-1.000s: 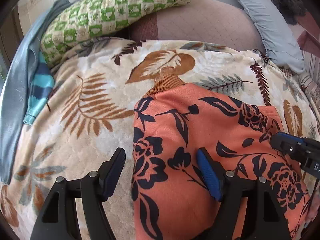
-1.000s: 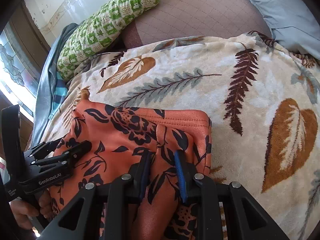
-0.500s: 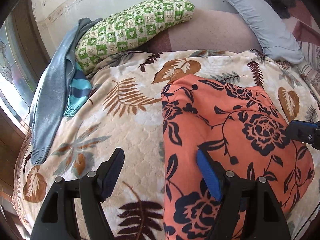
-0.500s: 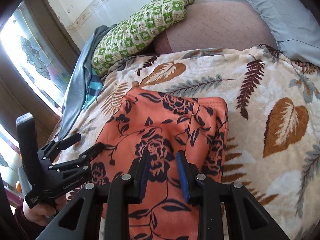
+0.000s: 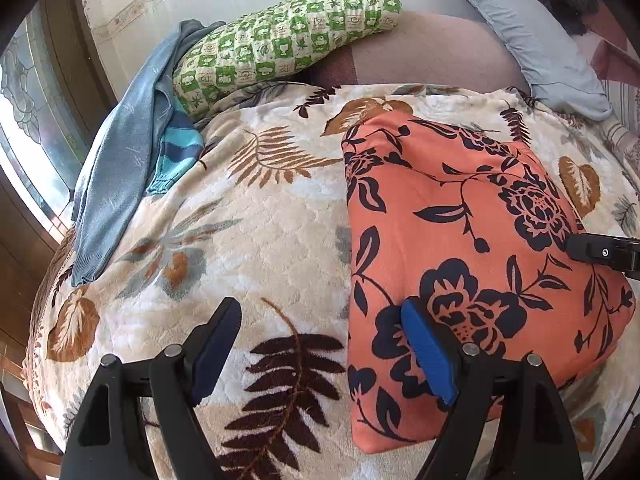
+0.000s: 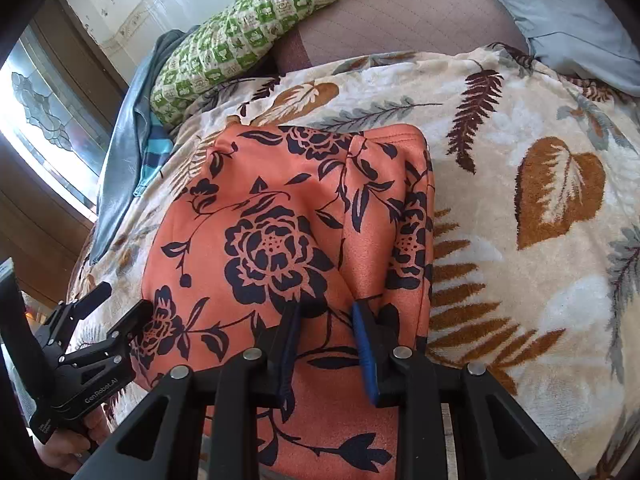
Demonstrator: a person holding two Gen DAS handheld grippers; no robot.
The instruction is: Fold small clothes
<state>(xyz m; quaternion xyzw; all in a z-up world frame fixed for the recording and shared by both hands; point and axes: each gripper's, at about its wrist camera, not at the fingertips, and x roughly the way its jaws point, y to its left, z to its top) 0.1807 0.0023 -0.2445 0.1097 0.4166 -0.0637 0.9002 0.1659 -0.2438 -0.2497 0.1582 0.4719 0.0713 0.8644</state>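
Clothes (image 5: 116, 168) in blue lie at the bed's left edge beside a green pillow (image 5: 280, 40), on a leaf-print blanket (image 5: 260, 240). Right of centre lies the folded orange garment (image 5: 460, 220). The left gripper (image 5: 320, 344) has its fingers released, one over the garment's left edge; the right gripper (image 6: 326, 332), half released, holds nothing above the garment.

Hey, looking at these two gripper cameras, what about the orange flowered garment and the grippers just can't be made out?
- Orange garment: its near edge is hidden behind the left gripper in the left wrist view.
- Same garment in the right wrist view: the near part runs under the right gripper and off the bottom edge.
- Garment type: the folds hide it.
- Right gripper's grip: whether cloth is pinched cannot be told.
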